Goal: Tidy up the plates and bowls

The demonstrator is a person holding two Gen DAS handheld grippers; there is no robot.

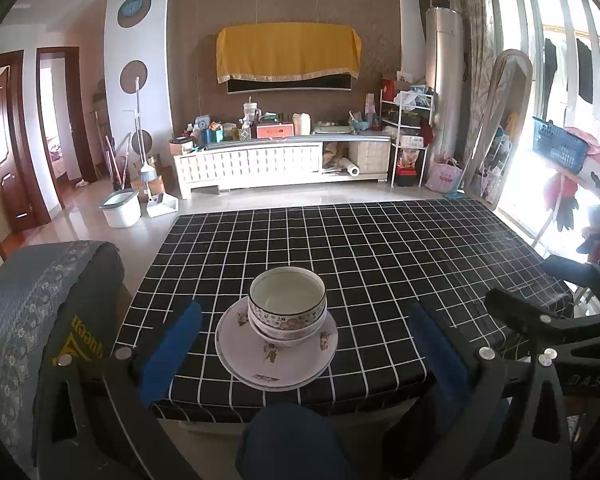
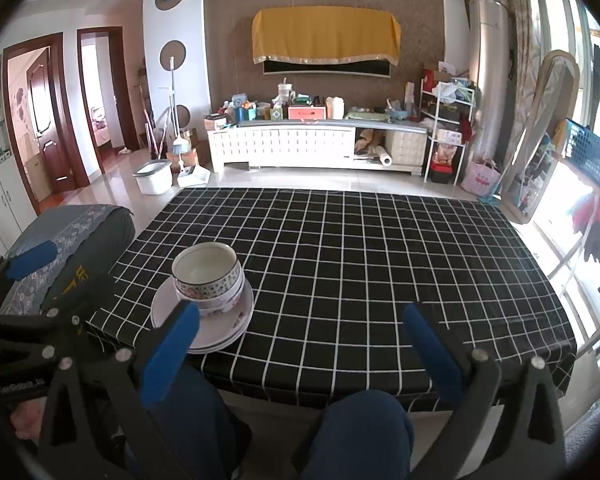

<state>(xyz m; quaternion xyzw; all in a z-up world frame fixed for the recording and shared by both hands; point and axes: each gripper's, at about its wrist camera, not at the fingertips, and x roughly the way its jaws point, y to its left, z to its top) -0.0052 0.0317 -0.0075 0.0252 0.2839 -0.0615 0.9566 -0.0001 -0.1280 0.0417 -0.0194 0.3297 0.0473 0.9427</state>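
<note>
Yellow "queen" lettering beside stacked bowls

A home living room; a cloth-draped wall television above a cluttered low cabinet; broom; bedroom doorways.

Black gripper frames, blue pads, silver screws; navy trousers.

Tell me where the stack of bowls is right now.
The stacked bowls sit on the stacked plates near the front edge of the checked table, centred in the left wrist view and left of centre in the right wrist view.
</note>
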